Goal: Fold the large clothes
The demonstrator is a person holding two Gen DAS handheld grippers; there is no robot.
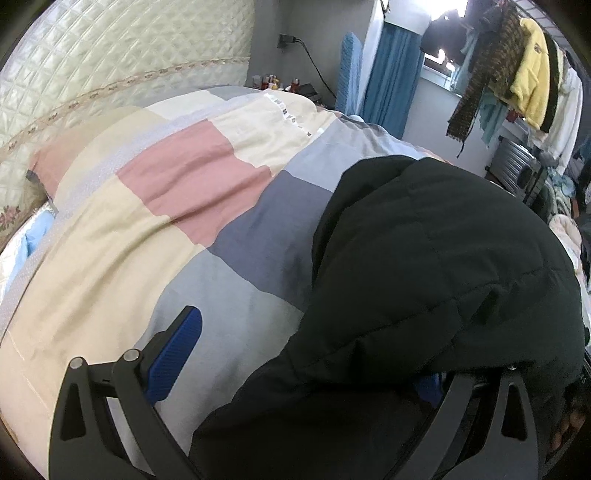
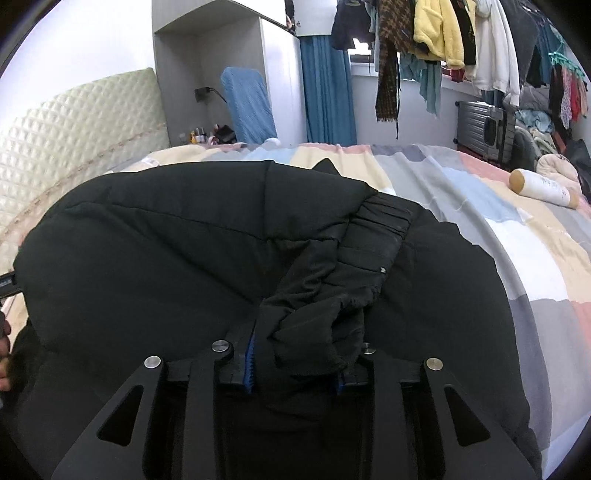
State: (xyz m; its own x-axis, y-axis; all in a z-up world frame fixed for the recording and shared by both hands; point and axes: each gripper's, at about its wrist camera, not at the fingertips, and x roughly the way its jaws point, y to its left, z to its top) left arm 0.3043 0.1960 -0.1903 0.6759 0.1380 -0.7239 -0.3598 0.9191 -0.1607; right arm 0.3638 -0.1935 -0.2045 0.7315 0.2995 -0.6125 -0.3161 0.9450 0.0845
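We look across a bed covered by a patchwork duvet (image 1: 192,192) in cream, pink, grey and blue blocks, with a quilted cream headboard (image 1: 110,59) at its far end. On the duvet lies the black padded jacket (image 2: 177,243), a bulky quilted heap taking up the near part of both views, its gathered elastic cuff (image 2: 380,229) resting on top of the folds. Behind the bed a rail of hanging clothes (image 2: 461,33) includes a yellow fleece (image 2: 439,29), and a grey suitcase (image 2: 484,129) stands below it beside a blue curtain (image 2: 328,92). A cream bottle (image 2: 541,188) lies on its side on the duvet, well apart from the jacket. Our right gripper (image 2: 295,365) has its blue pads pressed onto a bunched fold of the jacket's sleeve fabric. Our left gripper (image 1: 299,365) stands spread wide: one blue-padded finger (image 1: 173,354) is bare above the duvet, while the other is buried under the jacket's edge, which drapes over it.
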